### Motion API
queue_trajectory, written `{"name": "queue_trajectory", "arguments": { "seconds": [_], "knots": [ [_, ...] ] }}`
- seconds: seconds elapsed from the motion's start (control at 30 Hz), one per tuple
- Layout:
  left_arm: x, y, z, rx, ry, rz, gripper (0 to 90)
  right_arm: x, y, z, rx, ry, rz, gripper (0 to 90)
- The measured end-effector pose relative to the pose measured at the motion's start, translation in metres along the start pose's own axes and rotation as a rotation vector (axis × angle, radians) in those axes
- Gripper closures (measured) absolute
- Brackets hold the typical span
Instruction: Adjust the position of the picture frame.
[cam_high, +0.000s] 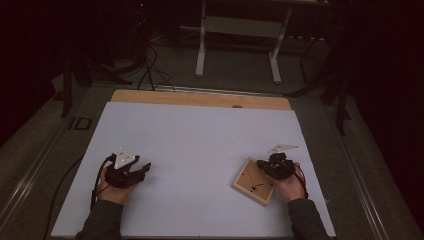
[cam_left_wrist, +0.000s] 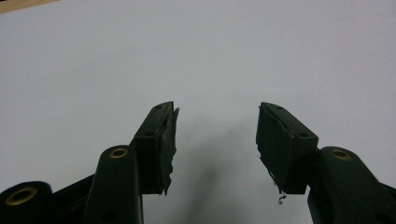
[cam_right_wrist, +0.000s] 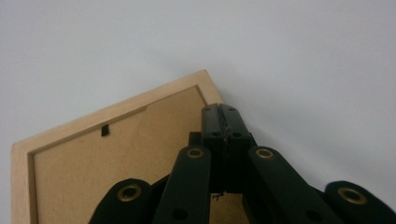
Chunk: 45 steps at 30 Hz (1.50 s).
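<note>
On the white table sheet (cam_high: 200, 145), the wooden picture frame (cam_high: 252, 182) lies back-up at lower right. The right gripper (cam_right_wrist: 223, 114), jaws pressed together, sits over its edge; nudge gently, keeping contact low. The left gripper (cam_left_wrist: 217, 140) waits with jaws wide and empty at lower left.

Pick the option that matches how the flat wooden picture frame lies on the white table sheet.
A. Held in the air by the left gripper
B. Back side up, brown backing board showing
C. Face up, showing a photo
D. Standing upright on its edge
B: the flat wooden picture frame lies on the white table sheet with its brown backing board facing up, under the shut right gripper.
</note>
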<state>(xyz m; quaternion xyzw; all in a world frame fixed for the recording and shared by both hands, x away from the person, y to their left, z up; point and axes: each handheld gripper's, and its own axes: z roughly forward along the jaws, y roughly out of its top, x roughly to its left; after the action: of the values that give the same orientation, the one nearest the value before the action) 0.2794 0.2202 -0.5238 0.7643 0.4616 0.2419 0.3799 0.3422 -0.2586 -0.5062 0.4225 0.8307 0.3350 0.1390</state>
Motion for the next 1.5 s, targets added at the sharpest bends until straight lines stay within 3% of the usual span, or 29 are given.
{"name": "queue_trajectory", "arguments": {
  "seconds": [0.7, 1.07, 1.5],
  "knots": [
    [0.001, 0.0, -0.002, -0.006, 0.007, -0.004, 47.5, 0.046, 0.046, 0.043, 0.039, 0.097, -0.098, 89.9],
    [0.0, 0.0, -0.002, -0.009, 0.007, -0.003, 47.5, 0.087, 0.07, 0.068, 0.06, 0.166, -0.178, 89.9],
    [0.0, 0.0, -0.002, -0.012, 0.007, 0.002, 47.6, 0.134, 0.083, 0.083, 0.07, 0.244, -0.274, 89.9]
  ]
}}
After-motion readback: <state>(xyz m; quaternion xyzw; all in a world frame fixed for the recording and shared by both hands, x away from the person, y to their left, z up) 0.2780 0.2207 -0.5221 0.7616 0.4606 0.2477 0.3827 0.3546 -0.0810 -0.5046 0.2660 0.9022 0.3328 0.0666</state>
